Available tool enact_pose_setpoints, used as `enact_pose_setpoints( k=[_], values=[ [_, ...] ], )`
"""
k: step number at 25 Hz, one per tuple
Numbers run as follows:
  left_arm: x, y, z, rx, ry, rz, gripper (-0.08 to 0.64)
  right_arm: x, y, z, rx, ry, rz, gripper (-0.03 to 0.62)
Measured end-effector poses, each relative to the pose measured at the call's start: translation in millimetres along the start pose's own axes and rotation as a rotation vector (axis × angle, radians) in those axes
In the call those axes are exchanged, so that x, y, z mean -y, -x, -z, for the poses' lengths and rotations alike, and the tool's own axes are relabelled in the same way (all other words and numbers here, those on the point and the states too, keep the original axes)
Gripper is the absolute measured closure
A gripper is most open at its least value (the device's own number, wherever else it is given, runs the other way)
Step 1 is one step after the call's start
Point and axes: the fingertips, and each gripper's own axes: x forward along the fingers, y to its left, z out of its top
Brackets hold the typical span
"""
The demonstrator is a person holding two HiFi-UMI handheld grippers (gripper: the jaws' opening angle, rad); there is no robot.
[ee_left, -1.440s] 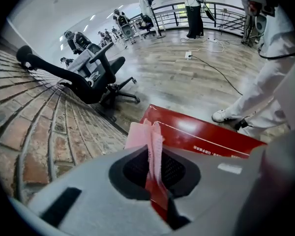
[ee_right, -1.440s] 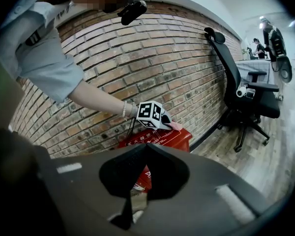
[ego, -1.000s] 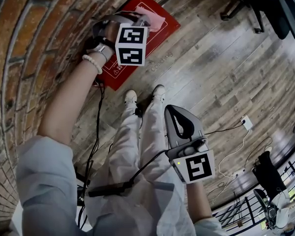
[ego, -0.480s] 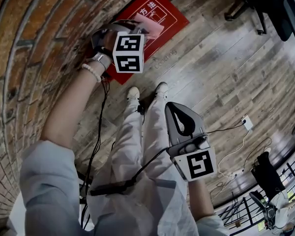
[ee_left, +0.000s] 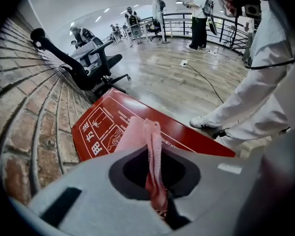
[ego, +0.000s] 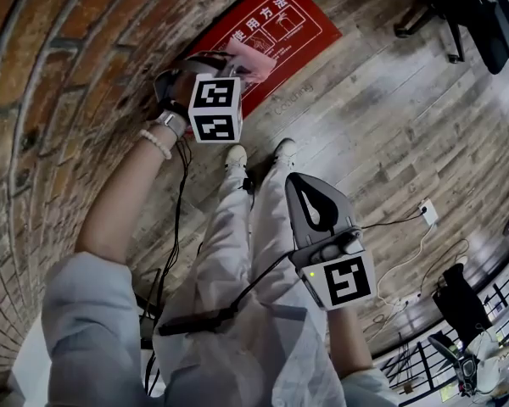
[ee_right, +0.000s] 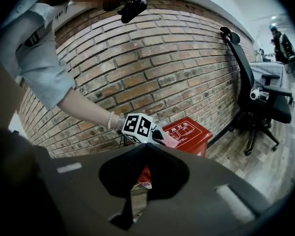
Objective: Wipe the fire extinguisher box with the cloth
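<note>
The red fire extinguisher box [ego: 282,25] stands on the wooden floor against the brick wall, its lid printed with white characters [ee_left: 104,131]. My left gripper [ego: 233,68] is shut on a pink cloth [ego: 253,61] that rests on the lid near the box's front edge. In the left gripper view the cloth [ee_left: 148,140] hangs folded between the jaws of that gripper [ee_left: 156,186]. My right gripper [ego: 299,185] is shut and empty, held apart from the box above the person's legs. From the right gripper [ee_right: 146,146] I see the box [ee_right: 191,132] and the left gripper's marker cube [ee_right: 137,126].
A brick wall [ego: 59,100] runs along the left. A black office chair [ee_right: 255,92] stands beside the box at the wall. Cables and a white socket [ego: 426,212] lie on the floor to the right. The person's shoes [ego: 236,158] are just short of the box.
My left gripper and the cloth have slid along the red lid toward its near edge. The head view has shifted, so more of the lid's print shows. The right gripper has stayed put.
</note>
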Motion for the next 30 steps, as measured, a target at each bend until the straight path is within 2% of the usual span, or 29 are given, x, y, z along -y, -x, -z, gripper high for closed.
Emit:
enact_pose_setpoints(
  k=[7,11,20,30],
  values=[
    [28.3,11.2,22.7,0.006,0.069,-0.009,0.551,-16.1,-4.0,0.4,-0.005,0.011,-0.010,0.584],
    [46.5,17.2,32.9,0.017,0.131,0.016,0.551,-23.4,-6.1,0.7,-0.007,0.019,-0.014,0.584],
    [78.6,27.6,50.0,0.017,0.169,0.034,0.551,-40.3,-13.1,-0.6,-0.006,0.031,-0.033,0.584],
    [106.1,36.8,63.2,0.020,0.263,0.057,0.551,-44.8,-14.4,1.0,-0.012,0.035,-0.039,0.584]
  ],
)
